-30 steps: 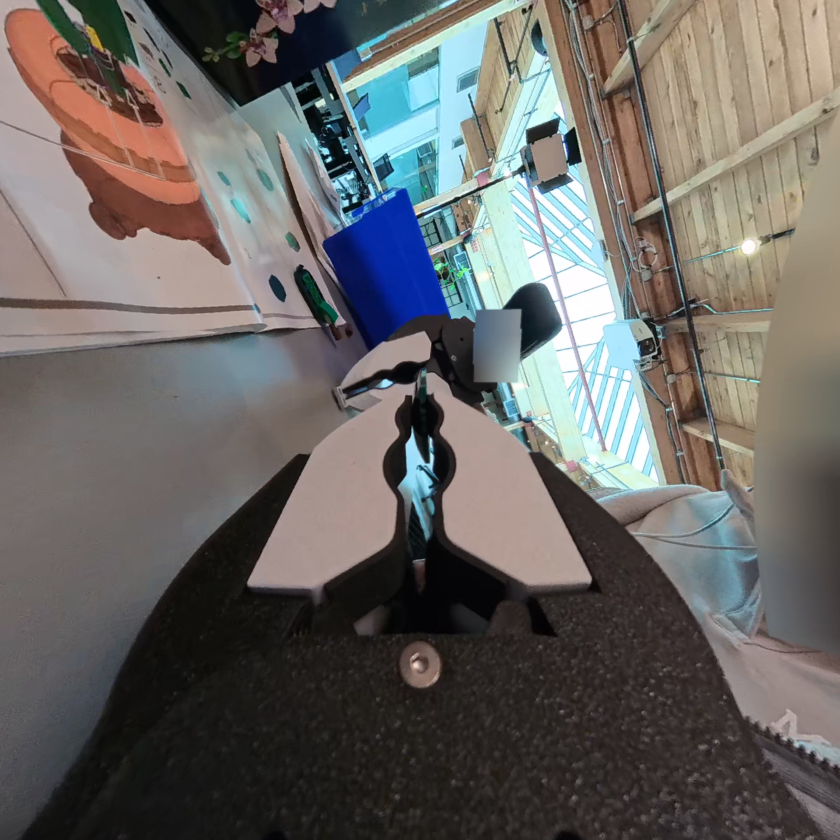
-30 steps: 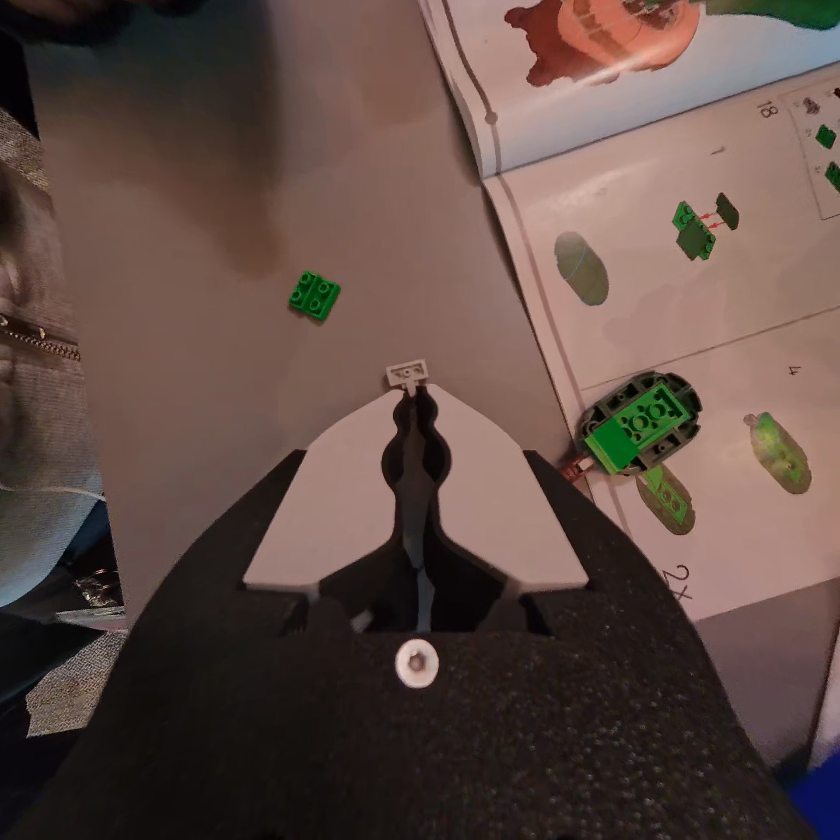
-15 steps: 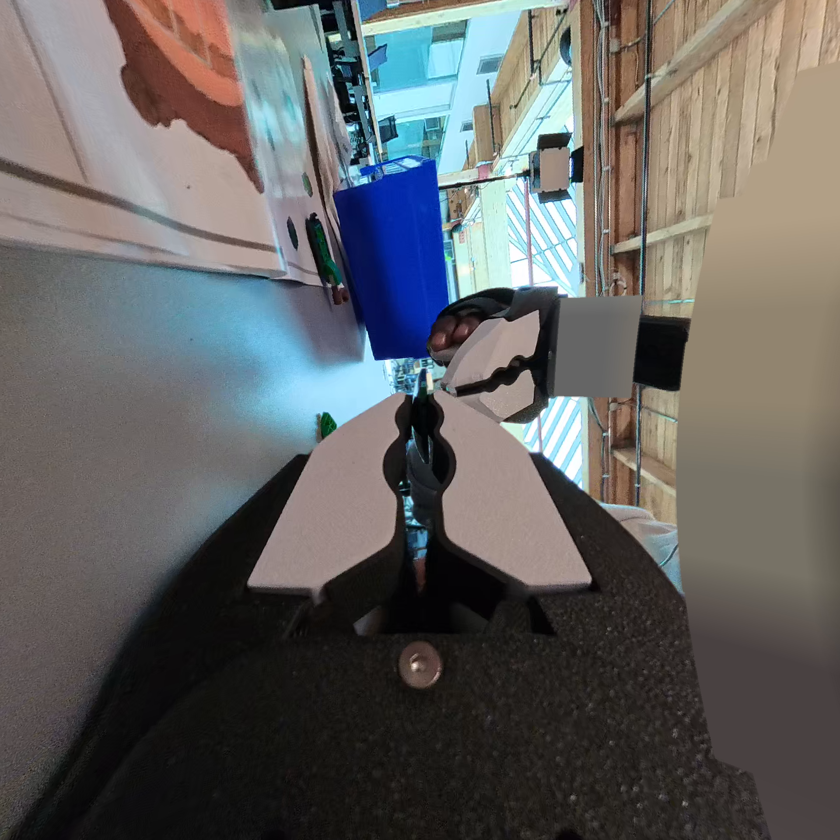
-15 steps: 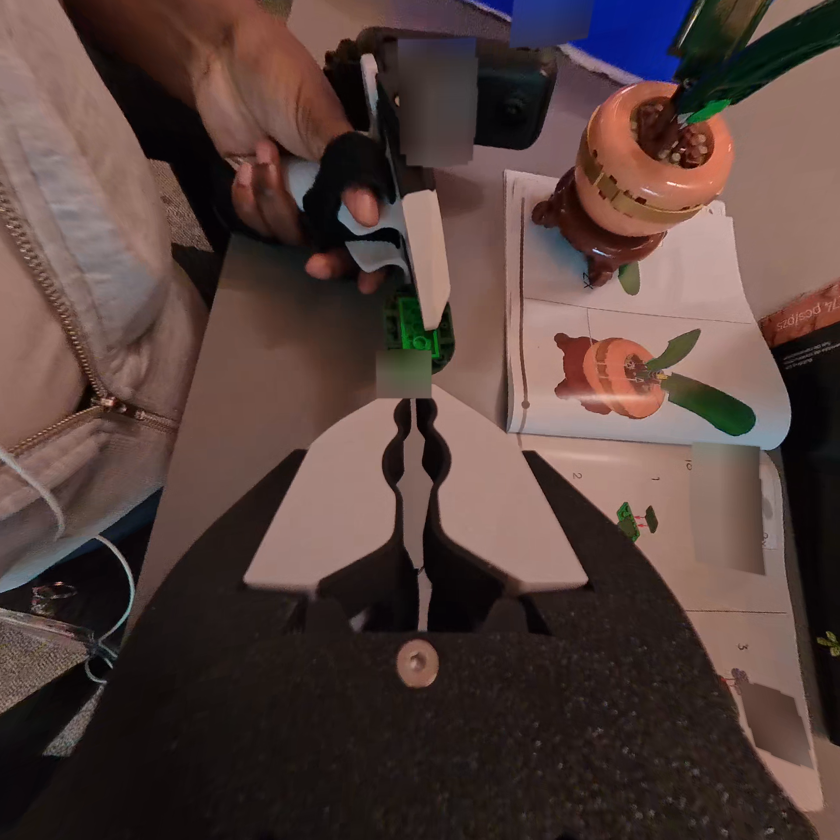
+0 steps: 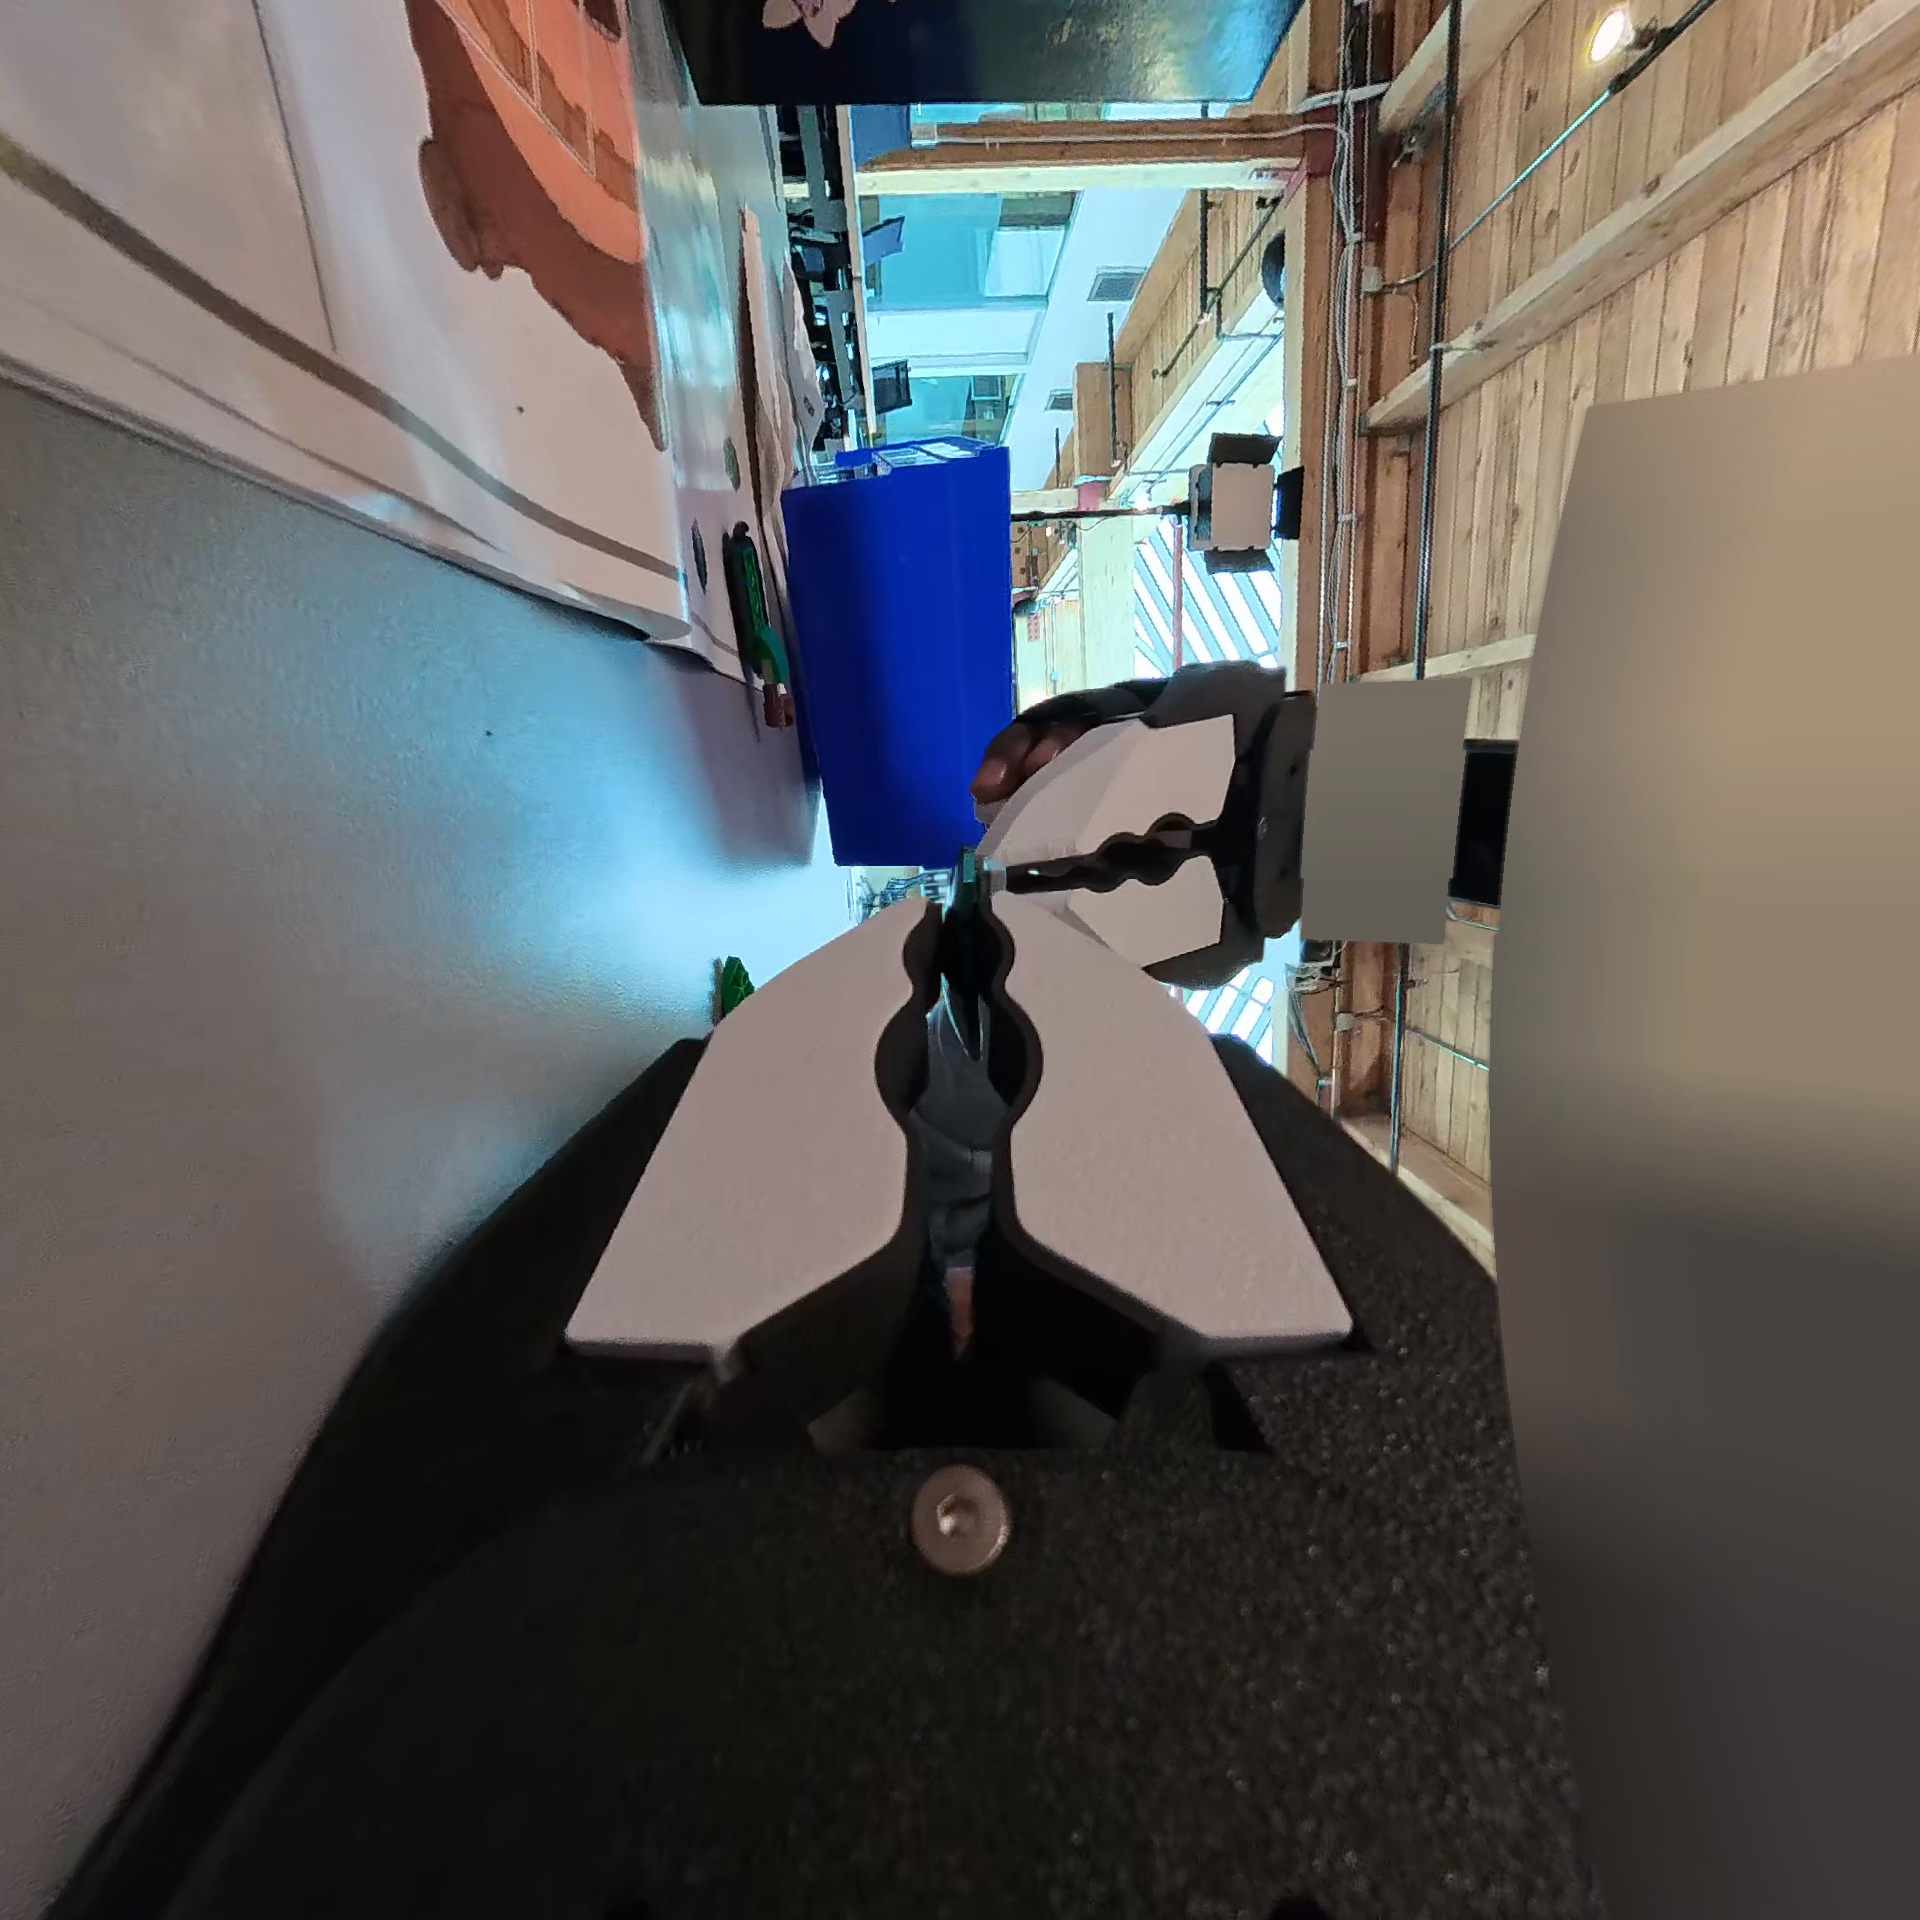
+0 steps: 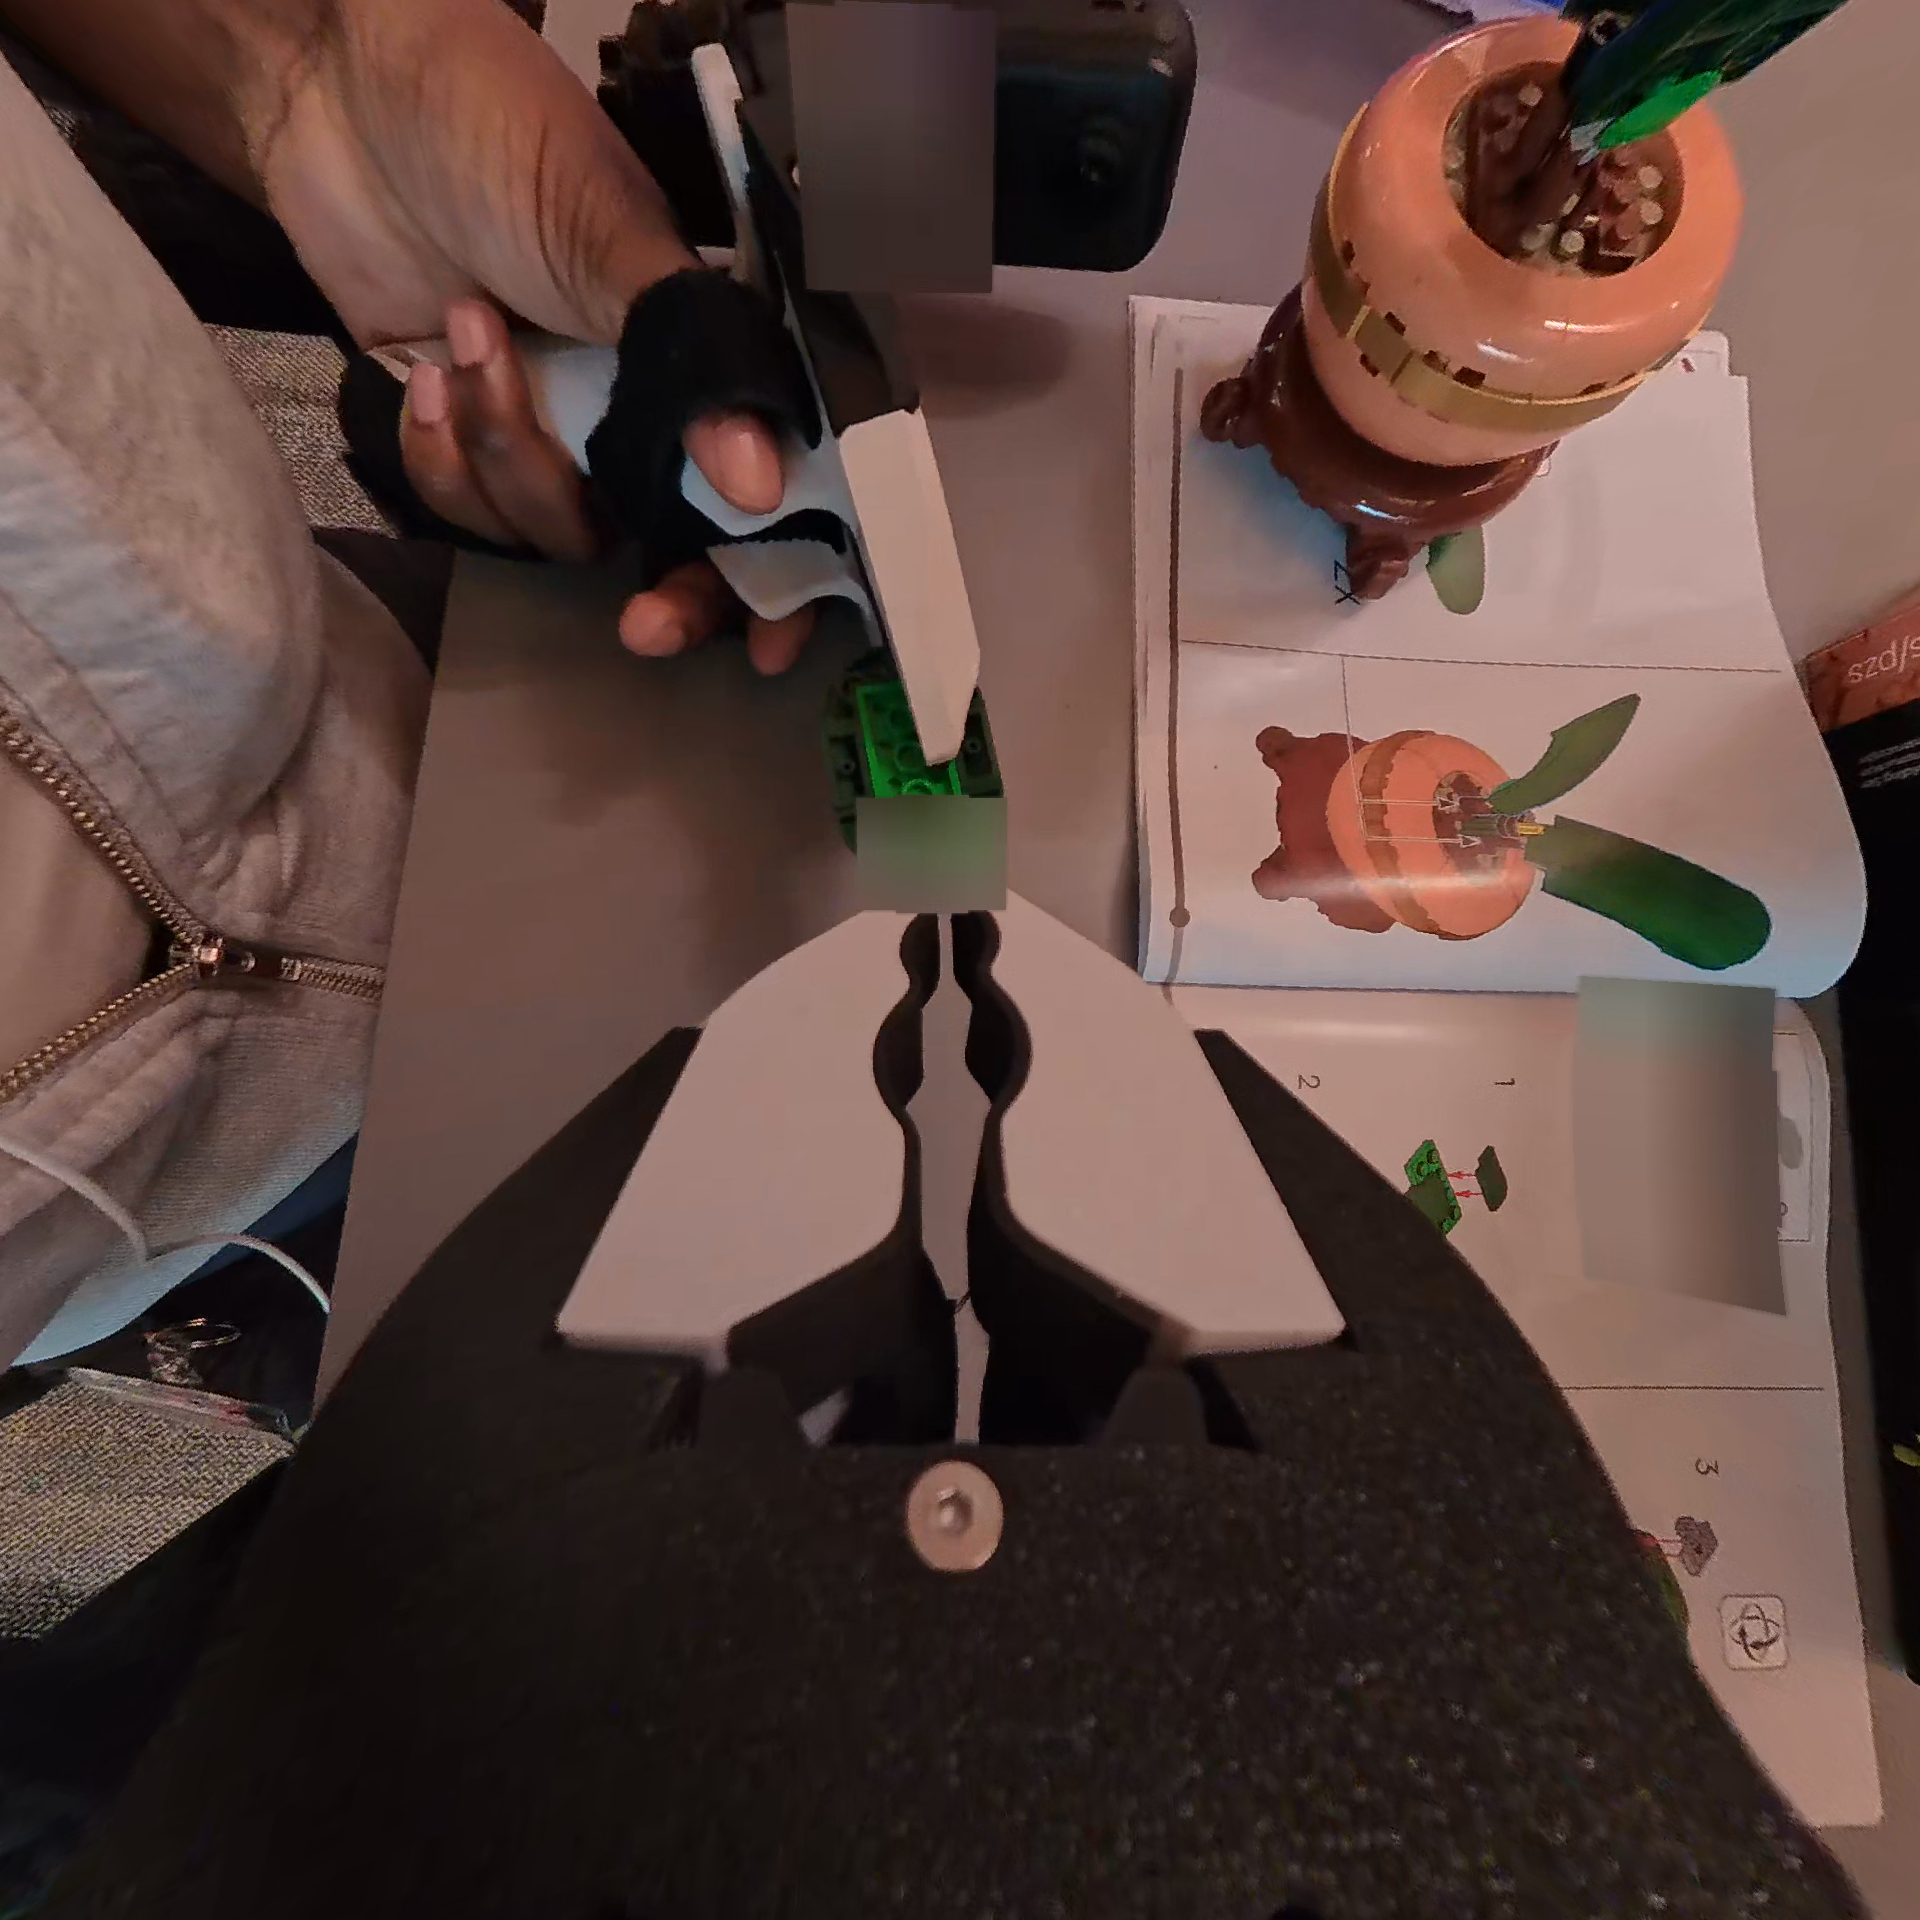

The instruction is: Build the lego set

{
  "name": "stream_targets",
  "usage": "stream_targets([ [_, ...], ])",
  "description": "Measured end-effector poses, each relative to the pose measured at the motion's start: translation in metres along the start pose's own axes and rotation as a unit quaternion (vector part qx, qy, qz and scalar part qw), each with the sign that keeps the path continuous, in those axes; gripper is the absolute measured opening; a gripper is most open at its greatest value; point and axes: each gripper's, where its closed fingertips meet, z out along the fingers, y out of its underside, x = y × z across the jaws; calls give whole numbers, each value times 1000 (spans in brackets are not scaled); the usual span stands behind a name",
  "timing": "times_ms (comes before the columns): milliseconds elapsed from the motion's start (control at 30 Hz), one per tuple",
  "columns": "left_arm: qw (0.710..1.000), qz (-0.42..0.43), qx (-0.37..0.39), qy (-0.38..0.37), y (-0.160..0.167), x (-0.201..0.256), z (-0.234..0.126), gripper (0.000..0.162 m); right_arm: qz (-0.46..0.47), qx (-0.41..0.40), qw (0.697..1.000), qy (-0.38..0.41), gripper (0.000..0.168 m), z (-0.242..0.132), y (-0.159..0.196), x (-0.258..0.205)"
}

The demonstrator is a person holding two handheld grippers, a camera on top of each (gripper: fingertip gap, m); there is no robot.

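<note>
My left gripper [image 5: 951, 914] is shut on a green leaf assembly [image 5: 966, 940], seen edge-on between its tips. In the right wrist view the same leaf [image 6: 883, 738] sticks out below the left gripper [image 6: 940, 732], held above the grey table. My right gripper [image 6: 945, 925] is shut, its tips right at the leaf. In the left wrist view the right gripper [image 5: 997, 878] holds a small grey piece [image 5: 985, 881] against the leaf's edge. A blurred patch hides that piece in the right wrist view.
A built brown-and-orange plant pot [image 6: 1507, 260] stands on the open instruction booklet [image 6: 1558, 644] at the right. A blue bin [image 5: 904, 665], a second leaf assembly [image 5: 753, 623] and a small green plate [image 5: 736, 982] lie farther off. A person's hand [image 6: 499, 343] grips the left tool.
My right gripper has risen from the table with the grey piece and come up to the leaf in my left gripper. The two tips now meet.
</note>
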Motion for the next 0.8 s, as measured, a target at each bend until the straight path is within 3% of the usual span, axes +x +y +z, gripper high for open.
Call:
stream_targets([
  [800,999,-19,-1,34,1,8,0,5,-42,-25,999,3,3,-4,-6,-2],
])
